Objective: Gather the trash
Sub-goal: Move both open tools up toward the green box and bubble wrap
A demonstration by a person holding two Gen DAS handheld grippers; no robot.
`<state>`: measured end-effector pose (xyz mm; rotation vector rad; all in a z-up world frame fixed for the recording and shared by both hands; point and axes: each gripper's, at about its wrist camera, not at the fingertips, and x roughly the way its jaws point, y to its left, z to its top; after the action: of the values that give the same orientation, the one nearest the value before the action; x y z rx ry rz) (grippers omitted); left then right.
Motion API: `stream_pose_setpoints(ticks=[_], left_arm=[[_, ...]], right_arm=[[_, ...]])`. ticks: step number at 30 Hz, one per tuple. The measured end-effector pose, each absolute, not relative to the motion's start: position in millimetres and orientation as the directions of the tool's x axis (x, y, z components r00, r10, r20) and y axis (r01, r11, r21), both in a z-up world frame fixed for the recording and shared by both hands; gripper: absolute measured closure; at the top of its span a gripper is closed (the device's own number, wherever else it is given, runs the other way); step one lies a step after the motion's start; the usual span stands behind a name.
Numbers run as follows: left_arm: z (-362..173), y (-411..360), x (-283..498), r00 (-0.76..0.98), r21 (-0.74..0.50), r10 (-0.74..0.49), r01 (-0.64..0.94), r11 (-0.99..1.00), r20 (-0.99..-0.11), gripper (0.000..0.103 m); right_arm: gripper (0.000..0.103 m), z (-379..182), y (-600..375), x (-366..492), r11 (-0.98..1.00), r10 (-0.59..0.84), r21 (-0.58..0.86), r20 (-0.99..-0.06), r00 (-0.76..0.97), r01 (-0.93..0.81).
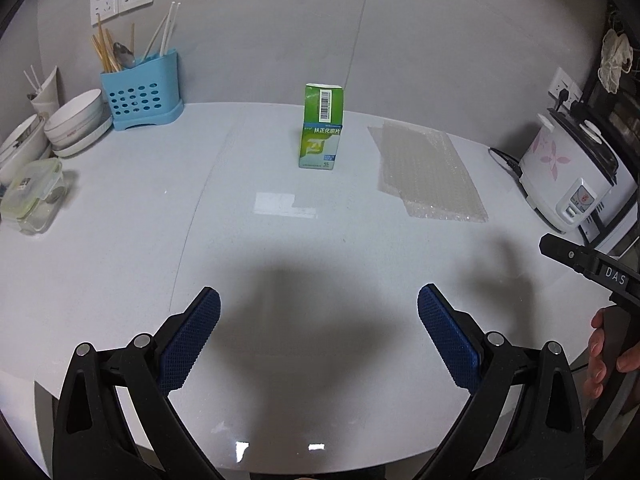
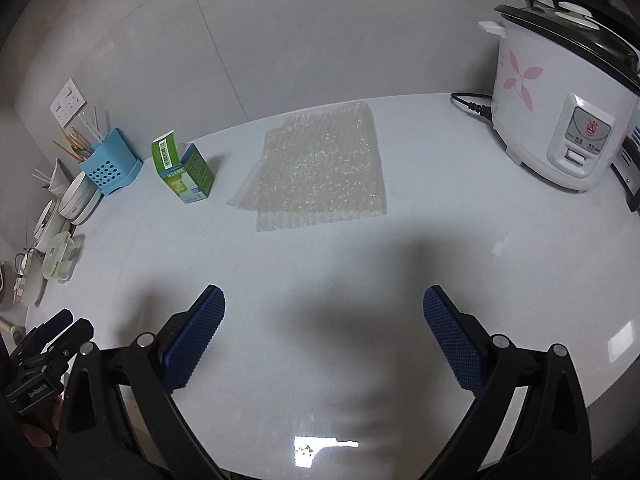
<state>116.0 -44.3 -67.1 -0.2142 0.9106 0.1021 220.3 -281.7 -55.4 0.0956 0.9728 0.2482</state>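
Pre-grasp: left claw (image 1: 319,312) and right claw (image 2: 324,312) both spread, empty, hovering over the desk (image 1: 120,240); green carton (image 1: 322,126) upright at 12 o'clock, bubble wrap (image 2: 320,168) flat beside it, so next likely reach forward and pinch one.

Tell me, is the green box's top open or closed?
Open. The green box stands upright, and its barcode flap sticks up above the top in both views.
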Motion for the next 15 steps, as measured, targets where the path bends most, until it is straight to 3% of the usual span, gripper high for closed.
stream_pose_setpoints(ticks=[15], left_arm=[[-97.6,-32.3,226.1,0.588,-0.134,0.025,-0.225,0.965,-0.808,0.006]], right_arm=[[0.008,-90.9,-268.3,322.3,0.969,0.239,0.181,-0.853,0.463,-0.166]])
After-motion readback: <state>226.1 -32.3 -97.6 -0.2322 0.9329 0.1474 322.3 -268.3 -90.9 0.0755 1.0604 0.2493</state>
